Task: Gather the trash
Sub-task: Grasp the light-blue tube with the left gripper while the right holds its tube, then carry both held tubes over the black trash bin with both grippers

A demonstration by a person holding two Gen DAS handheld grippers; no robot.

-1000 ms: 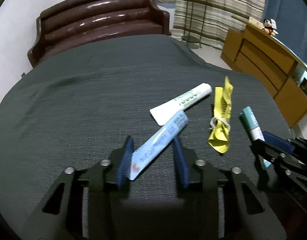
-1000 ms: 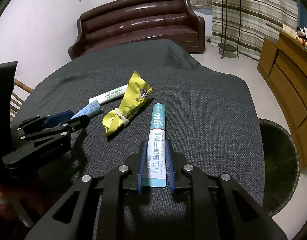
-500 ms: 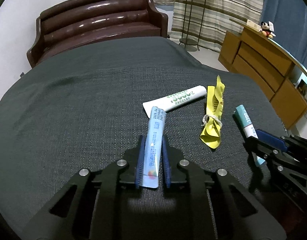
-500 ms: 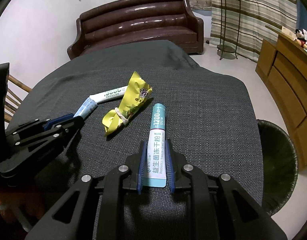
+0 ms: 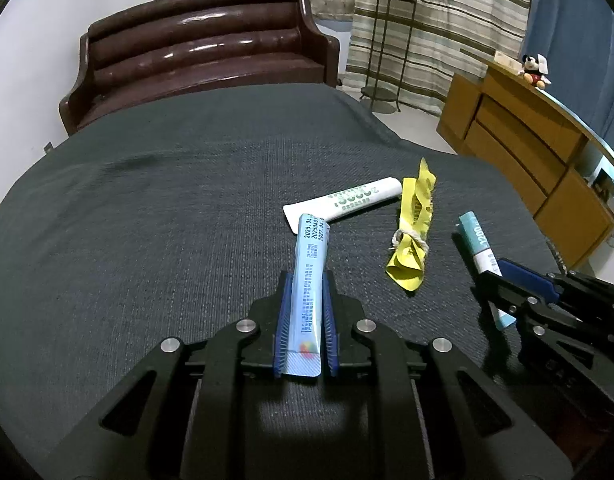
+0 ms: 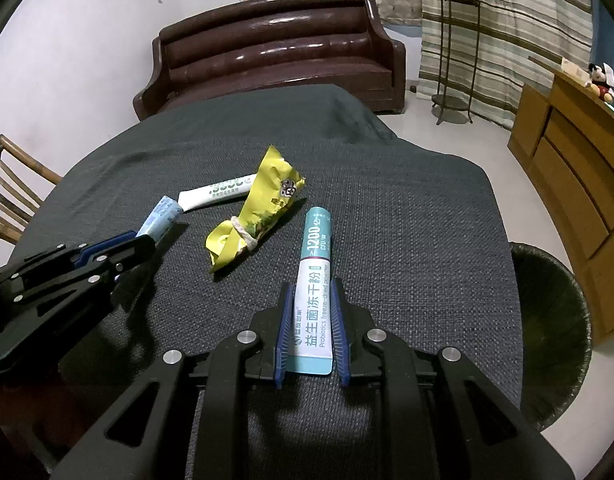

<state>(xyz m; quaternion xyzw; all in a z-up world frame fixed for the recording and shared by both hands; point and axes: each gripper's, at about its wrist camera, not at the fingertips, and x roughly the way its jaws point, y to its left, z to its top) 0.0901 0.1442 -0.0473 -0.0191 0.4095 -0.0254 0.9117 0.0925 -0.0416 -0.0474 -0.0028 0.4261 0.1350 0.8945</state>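
A light blue sachet [image 5: 309, 280] sticks out forward from my left gripper [image 5: 305, 280], which is shut on it; from the right wrist view the same sachet [image 6: 159, 216] pokes out of that gripper [image 6: 143, 240]. My right gripper [image 6: 312, 288] is shut on a teal and white probiotic sachet [image 6: 313, 280], seen side-on [image 5: 477, 246] at the right of the left wrist view. A white sachet [image 5: 347, 202] and a crumpled yellow wrapper tied with string [image 5: 411, 232] lie on the dark grey cloth between the two grippers. The yellow wrapper [image 6: 259, 216] lies left of the teal sachet.
A black woven bin [image 6: 555, 320] stands on the floor off the table's right edge. A brown leather sofa [image 5: 203, 52] is behind the table, a wooden cabinet [image 5: 527, 152] at the right, a plant stand [image 6: 453, 60] by striped curtains, a wooden chair [image 6: 15, 184] at the left.
My left gripper closed on the light blue sachet, which swung from a slant to point straight ahead, and it drew back slightly. The right gripper kept still with its teal sachet.
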